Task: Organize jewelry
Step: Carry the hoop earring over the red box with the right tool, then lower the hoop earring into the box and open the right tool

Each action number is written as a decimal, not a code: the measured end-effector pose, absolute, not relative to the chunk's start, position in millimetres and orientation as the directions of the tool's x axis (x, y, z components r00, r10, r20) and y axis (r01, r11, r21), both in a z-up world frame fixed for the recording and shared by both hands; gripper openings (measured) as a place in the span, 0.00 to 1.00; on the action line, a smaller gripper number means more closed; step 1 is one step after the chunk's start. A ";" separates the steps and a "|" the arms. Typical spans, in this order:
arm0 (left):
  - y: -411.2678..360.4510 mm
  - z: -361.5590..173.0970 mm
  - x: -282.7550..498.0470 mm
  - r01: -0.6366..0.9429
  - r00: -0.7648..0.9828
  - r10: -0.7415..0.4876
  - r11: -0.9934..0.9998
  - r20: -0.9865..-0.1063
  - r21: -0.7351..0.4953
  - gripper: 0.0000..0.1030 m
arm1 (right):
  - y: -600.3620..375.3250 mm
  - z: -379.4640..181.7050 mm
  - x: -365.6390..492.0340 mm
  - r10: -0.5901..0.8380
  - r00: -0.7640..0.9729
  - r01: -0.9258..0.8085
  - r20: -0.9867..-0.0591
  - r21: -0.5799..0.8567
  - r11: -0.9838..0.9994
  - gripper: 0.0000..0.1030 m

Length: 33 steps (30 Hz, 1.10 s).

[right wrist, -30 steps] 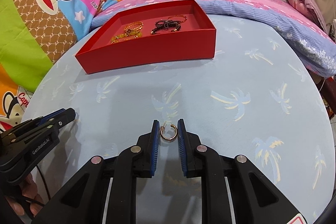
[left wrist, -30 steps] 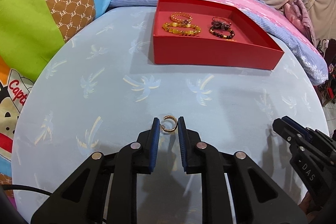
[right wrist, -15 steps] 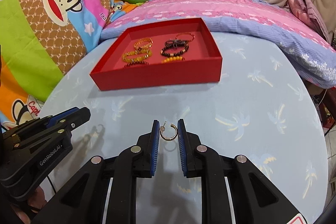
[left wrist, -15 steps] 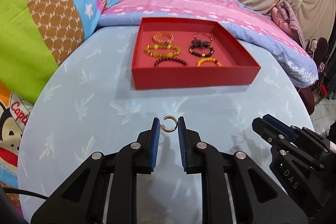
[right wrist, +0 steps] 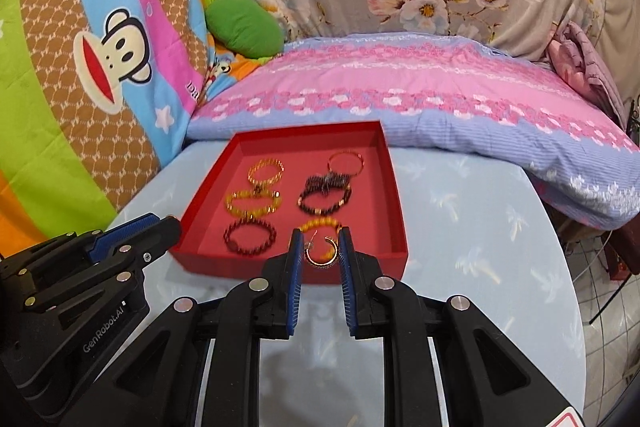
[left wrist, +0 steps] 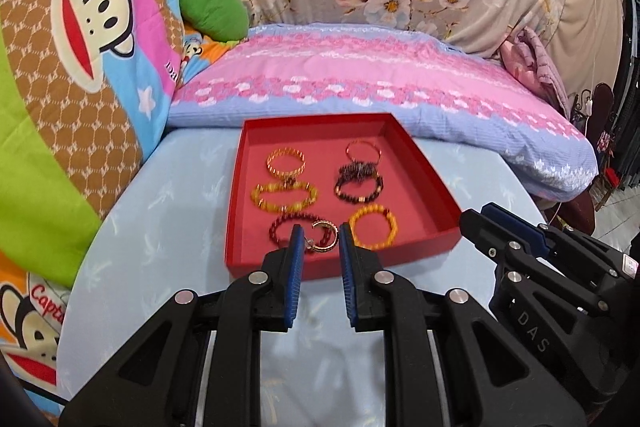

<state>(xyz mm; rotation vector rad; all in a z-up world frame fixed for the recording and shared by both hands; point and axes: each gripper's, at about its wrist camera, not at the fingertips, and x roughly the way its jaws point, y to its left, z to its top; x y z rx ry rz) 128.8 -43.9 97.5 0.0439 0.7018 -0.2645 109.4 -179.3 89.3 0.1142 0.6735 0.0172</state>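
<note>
A: The left claw [left wrist: 319, 241] is clenched on a small gold hoop earring [left wrist: 322, 238], pinched between its blue pads [left wrist: 296, 243]. The right claw [right wrist: 319, 247] grips a matching gold hoop earring [right wrist: 321, 251] the same way.

B: And where are they hanging?

A: Both hover at the near wall of the shallow red cardboard tray [left wrist: 240, 195] on the pale blue palm-print counter [left wrist: 172, 203]. The left hoop sits in front of a dark red beaded bracelet [left wrist: 303, 227], the right in front of an orange beaded bracelet [right wrist: 320, 223].

B: So how should the drop go?

A: I'd carry each hoop past the wall, lower it close to bare red floor, then loosen gently. Keep them side by side as a pair and off the bracelets. Released from high up, something so light would likely bounce or roll.
</note>
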 end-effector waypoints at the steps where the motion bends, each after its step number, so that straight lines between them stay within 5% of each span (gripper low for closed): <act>1: -45.7 99.8 133.9 0.256 0.733 -0.226 0.965 -0.641 -0.048 0.17 | -180.5 91.2 114.3 0.053 0.783 0.022 -0.620 0.112 0.993 0.16; 33: -68.8 64.9 242.3 0.217 0.702 -0.159 0.976 -0.695 -0.004 0.17 | -192.4 55.9 229.6 0.055 0.722 0.031 -0.689 0.112 0.993 0.16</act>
